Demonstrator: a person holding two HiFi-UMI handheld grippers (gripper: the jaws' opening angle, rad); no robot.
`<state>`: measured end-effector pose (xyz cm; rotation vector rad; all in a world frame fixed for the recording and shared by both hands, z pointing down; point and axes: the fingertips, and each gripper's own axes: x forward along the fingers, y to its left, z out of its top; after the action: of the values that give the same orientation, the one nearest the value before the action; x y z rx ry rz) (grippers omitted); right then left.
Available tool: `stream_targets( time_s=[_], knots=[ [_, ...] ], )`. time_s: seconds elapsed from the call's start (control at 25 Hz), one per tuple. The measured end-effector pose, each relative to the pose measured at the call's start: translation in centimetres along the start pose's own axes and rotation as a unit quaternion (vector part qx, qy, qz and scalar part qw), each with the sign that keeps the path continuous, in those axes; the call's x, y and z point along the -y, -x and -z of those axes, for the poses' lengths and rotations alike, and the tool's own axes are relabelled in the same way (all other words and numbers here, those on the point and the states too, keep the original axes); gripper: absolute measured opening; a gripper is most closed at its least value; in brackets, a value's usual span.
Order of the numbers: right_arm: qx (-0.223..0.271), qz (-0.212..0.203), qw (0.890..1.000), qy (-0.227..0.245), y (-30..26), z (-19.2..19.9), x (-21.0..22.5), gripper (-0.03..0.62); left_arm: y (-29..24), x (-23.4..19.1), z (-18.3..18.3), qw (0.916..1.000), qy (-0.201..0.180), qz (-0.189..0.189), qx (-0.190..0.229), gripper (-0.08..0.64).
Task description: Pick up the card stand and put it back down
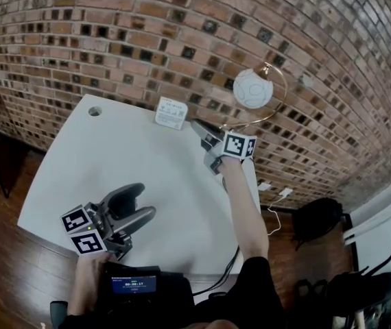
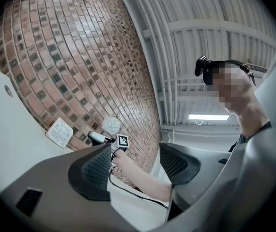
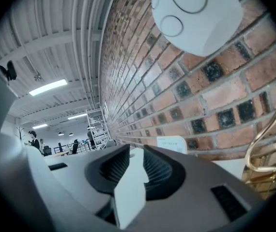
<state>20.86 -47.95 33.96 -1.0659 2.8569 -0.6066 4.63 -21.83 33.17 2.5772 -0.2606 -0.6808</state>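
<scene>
Right tool (image 1: pixel 199 127), jaws apart, near card stand (image 1: pixel 171 112).

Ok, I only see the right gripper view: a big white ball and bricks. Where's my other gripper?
Observer: The left gripper sits at the near left edge of the table.
Operator: Is it holding anything?
Observer: No, its fingers stand wide apart with nothing between them.
Operator: Is the table plain white?
Observer: Mostly; there's a small round hole in its far left corner.
</scene>
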Motion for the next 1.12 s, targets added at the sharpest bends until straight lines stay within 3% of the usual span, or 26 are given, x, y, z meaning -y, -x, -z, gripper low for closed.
stream_targets(
  time_s=[0.44, 0.64, 1.12],
  knots=[
    [0.038, -0.072, 0.996, 0.039, 4.5, -0.6, -11.1, 0.112, 0.1, 2.8, 0.0, 0.9998, 0.004, 0.021, 0.004, 0.304],
    [0.035, -0.079, 0.994, 0.061, 5.9, -0.3, -14.2, 0.112, 0.5, 4.3, 0.5, 0.9996, 0.007, 0.028, 0.007, 0.305],
    [0.05, -0.094, 0.992, 0.063, 8.0, 1.2, -19.7, 0.112, 1.6, 7.2, 0.9, 0.9992, 0.004, 0.039, 0.0, 0.305]
  ],
)
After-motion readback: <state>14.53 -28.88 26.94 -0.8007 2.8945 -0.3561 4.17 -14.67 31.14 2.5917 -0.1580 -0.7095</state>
